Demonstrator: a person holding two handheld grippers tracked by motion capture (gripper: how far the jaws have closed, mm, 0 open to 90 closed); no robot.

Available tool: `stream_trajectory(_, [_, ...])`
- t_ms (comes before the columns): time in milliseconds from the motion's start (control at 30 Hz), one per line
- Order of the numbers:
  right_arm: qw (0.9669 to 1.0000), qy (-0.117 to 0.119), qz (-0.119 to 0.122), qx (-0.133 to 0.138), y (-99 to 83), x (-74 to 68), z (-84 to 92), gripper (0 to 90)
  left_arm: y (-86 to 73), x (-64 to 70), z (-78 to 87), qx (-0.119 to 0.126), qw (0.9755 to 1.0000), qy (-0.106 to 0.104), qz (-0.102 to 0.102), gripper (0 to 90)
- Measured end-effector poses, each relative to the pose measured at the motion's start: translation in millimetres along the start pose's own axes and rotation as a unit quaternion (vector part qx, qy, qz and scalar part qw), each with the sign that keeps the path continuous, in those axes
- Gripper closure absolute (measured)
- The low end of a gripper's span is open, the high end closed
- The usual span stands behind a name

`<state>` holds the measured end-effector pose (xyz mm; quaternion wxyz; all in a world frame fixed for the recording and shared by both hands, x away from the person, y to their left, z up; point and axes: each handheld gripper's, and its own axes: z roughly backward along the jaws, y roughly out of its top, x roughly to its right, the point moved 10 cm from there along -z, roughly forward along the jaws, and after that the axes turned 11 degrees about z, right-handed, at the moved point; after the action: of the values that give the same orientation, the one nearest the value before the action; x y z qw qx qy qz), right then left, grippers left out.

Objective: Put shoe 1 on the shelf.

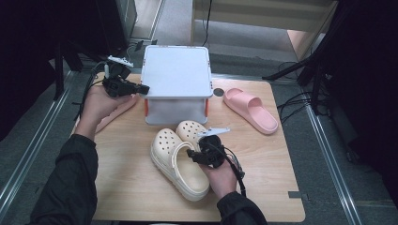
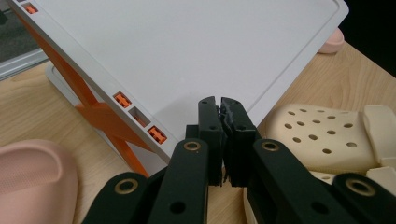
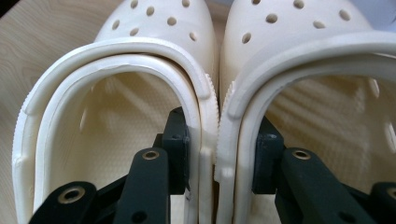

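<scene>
Two cream clogs lie side by side on the wooden table, the left clog and the right clog. My right gripper has one jaw inside each clog, and the pads press the two touching inner walls together. My left gripper is shut with nothing in it. It hovers at the front left corner of the white box lid. One clog shows at the right in the left gripper view.
The white box with orange side braces stands at the table's back middle. A pink slide lies to its right, another pink slide under my left hand. Bare table lies at the front right.
</scene>
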<state>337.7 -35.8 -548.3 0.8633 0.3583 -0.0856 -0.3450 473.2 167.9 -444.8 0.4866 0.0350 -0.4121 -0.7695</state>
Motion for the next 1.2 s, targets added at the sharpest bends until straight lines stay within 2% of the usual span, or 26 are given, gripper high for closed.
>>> stream_trajectory(167, [0.9999, -0.006, 0.014, 0.006, 16.5, 3.6, 6.6, 66.3, -0.2, 0.4, 0.0, -0.002, 1.0, 0.001, 0.004, 87.5])
stream_trajectory(400, [0.9995, -0.015, 0.018, 0.02, 44.1, 14.2, 5.5, 66.2, -0.3, 0.4, 0.0, -0.002, 1.0, -0.001, 0.005, 87.8])
stream_trajectory(533, [0.9993, -0.025, 0.014, 0.026, 60.6, 24.1, -5.9, 66.3, -0.2, 0.2, 0.0, -0.003, 1.0, -0.003, 0.006, 87.9])
stream_trajectory(767, [0.9983, -0.046, 0.002, 0.035, 84.6, 38.9, -35.7, 66.2, -0.2, 0.0, 0.1, -0.003, 1.0, -0.004, 0.005, 87.9])
stream_trajectory(1000, [0.9965, -0.074, -0.02, 0.033, 94.0, 58.6, -54.9, 66.2, -0.7, -0.6, 0.5, -0.008, 0.9999, -0.009, 0.008, 88.8])
stream_trajectory(1033, [0.9968, -0.069, -0.021, 0.036, 95.6, 58.8, -57.6, 66.2, -0.6, -0.7, 0.6, -0.008, 0.9999, -0.009, 0.008, 88.9])
stream_trajectory(1200, [0.9955, -0.089, -0.008, 0.029, 100.9, 59.0, -69.8, 66.1, -0.5, -1.2, 0.8, -0.007, 0.9999, -0.008, 0.007, 88.9])
